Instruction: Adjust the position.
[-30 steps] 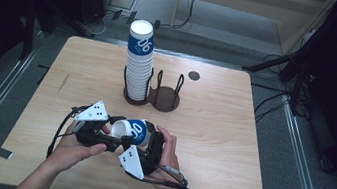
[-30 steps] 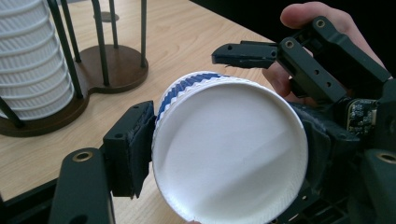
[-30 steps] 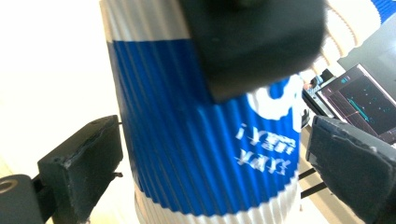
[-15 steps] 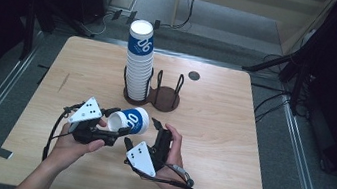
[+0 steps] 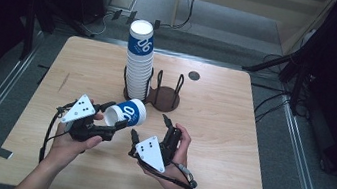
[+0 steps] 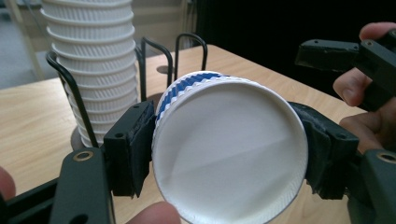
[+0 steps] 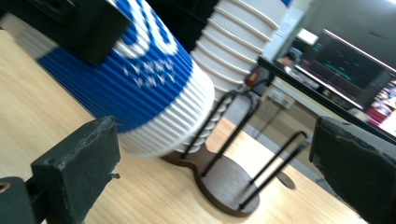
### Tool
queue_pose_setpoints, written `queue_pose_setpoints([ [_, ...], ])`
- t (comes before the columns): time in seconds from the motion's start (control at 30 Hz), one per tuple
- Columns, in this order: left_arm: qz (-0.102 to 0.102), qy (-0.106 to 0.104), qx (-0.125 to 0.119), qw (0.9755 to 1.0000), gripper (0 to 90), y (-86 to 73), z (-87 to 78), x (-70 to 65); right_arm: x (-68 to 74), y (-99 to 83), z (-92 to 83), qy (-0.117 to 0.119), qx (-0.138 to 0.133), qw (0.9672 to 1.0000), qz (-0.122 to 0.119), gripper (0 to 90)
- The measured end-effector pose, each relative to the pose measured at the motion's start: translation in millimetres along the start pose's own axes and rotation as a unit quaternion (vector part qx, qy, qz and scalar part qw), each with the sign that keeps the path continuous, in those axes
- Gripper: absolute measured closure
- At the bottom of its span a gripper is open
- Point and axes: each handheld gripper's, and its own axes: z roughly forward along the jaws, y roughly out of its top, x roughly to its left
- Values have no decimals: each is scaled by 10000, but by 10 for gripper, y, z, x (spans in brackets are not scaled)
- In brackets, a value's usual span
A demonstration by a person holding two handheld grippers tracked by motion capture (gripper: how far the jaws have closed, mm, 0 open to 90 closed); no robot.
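Your left gripper, lower left of the high view, pinches a ribbed blue-and-white paper cup on its side, the black padded fingers pressing its rim. Your right gripper, just right of it, has been opening; its fingers stand wide with nothing between them. Behind, a tall stack of cups fills a wire holder on the pale wooden desk.

Your right tool has let go of the cup and drawn back toward you, its jaws just opening and now empty. Your left tool has carried the cup slightly up.
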Motion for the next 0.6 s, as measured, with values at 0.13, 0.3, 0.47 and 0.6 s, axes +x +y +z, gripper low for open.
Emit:
queue_pose_setpoints([
  [0.13,-48,-12,-236,9997,289,-17,12,-1,-22,-5,10,-175,97,9996,217,35],
  [0.3,-59,-14,-395,9992,288,-33,26,5,-59,-4,8,-237,308,9978,541,66],
  [0.47,-94,35,-549,9984,288,-60,33,17,-71,2,9,-465,506,9954,674,80],
  [0.6,-72,92,-668,9977,288,-67,38,17,-103,20,1,-524,599,9926,919,7],
])
